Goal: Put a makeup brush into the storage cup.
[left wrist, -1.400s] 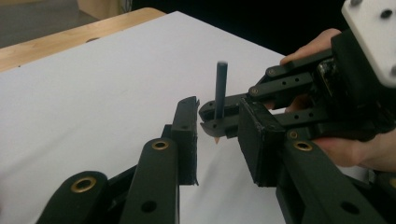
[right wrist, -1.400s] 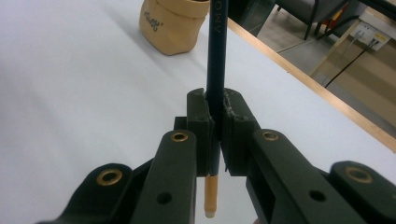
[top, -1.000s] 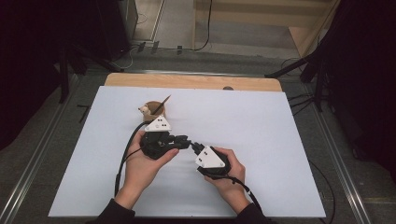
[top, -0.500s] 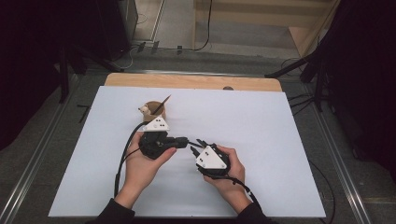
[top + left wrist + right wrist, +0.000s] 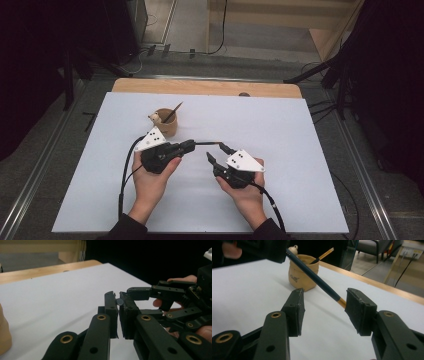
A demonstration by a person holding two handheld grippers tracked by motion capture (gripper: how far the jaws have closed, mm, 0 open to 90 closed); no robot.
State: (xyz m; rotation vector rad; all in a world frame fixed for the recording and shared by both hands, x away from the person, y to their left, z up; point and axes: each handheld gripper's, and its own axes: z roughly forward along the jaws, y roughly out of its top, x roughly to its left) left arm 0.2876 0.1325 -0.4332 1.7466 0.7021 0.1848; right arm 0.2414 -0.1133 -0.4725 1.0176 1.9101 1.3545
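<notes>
My left gripper (image 5: 192, 145) (image 5: 119, 298) is shut on the round butt end of a dark blue pencil (image 5: 206, 143) (image 5: 120, 301) (image 5: 319, 281) and holds it level above the white table (image 5: 300, 150). The pencil's orange end reaches between the jaws of my right gripper (image 5: 217, 153) (image 5: 324, 296). Those jaws have just been opening and now stand apart, their pads off the pencil. A tan cup (image 5: 165, 121) (image 5: 302, 273) with a brush in it stands behind the left gripper.
A small figure (image 5: 154, 118) leans on the cup's left side. A wooden strip (image 5: 205, 87) runs along the table's far edge. Metal rails and dark stands flank the table. Cables trail from both grippers toward the near edge.
My right gripper's jaws have opened and let go of the pencil. The left gripper has drawn slightly away to the left and down, still gripping the pencil.
</notes>
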